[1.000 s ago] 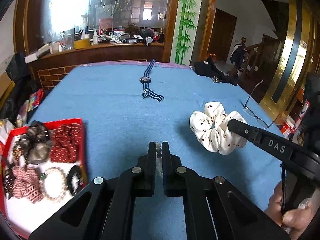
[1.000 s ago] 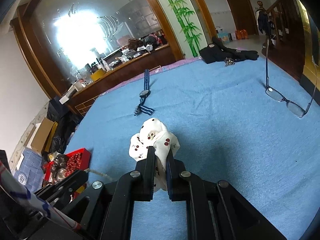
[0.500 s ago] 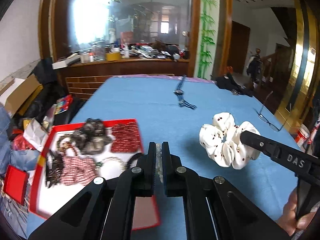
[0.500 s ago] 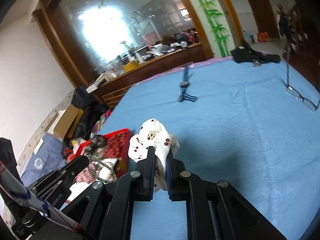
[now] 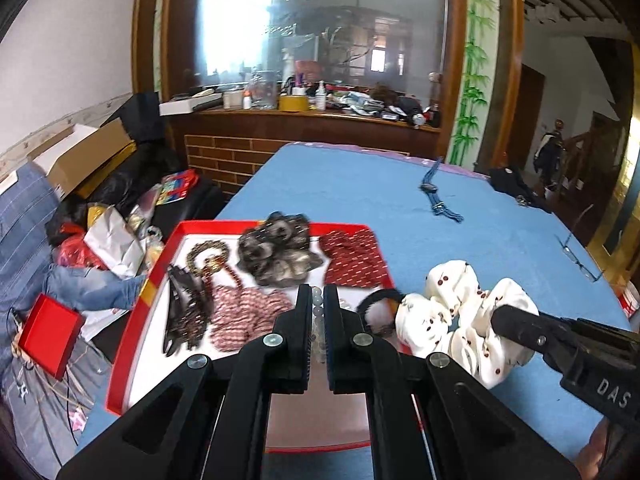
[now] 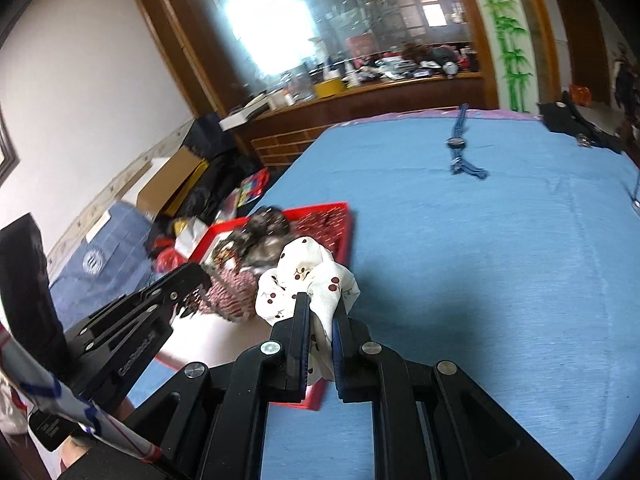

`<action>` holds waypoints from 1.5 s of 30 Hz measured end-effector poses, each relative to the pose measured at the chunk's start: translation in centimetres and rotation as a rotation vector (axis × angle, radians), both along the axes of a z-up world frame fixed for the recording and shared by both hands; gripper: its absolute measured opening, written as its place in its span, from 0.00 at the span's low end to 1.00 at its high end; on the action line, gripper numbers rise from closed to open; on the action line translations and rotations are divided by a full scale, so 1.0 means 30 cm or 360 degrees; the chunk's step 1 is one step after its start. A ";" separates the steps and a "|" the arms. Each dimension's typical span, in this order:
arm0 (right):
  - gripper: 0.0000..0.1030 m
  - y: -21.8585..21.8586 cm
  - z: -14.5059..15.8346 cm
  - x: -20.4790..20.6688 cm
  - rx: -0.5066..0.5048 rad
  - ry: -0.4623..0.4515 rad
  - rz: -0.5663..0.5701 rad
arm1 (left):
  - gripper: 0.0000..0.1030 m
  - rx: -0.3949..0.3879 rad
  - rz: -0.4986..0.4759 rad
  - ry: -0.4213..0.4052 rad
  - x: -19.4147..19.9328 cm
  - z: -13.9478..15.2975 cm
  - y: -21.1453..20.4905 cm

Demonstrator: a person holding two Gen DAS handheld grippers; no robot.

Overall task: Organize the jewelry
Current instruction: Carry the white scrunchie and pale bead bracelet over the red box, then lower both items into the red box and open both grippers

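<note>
My right gripper is shut on a white cherry-print scrunchie, which hangs over the near right corner of the red tray. In the left wrist view the scrunchie sits at the tip of the right gripper, beside the tray's right rim. My left gripper hovers above the red tray, shut on a short strand of pale beads. The tray holds a grey-brown scrunchie, a red patterned one, a red-and-white checked one, a brown bead bracelet and dark hair clips.
A watch with a blue striped strap lies farther back on the blue tablecloth. Glasses rest near the right edge, and a black cloth with keys at the far right corner. Bags and boxes crowd the floor left of the table.
Both grippers have swung left across the table. The tray now lies under the left gripper, and the white scrunchie has travelled with the right gripper to the tray's right edge.
</note>
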State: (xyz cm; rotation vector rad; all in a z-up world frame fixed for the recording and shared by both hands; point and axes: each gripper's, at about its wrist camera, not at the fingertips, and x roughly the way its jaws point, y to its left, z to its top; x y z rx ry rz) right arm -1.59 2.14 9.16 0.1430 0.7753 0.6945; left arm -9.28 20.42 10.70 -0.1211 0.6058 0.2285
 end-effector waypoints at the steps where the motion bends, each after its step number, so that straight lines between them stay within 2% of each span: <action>1: 0.11 0.016 -0.007 -0.003 -0.0007 0.0008 0.0018 | 0.05 -0.0001 0.0014 0.0004 -0.005 -0.007 0.014; 21: 0.11 0.239 -0.109 -0.017 -0.0132 0.0097 0.0213 | 0.05 -0.0013 0.0199 0.0111 -0.068 -0.134 0.189; 45: 0.12 0.357 -0.219 0.035 -0.0286 0.0152 0.0182 | 0.05 -0.0061 0.0294 0.0225 -0.062 -0.214 0.276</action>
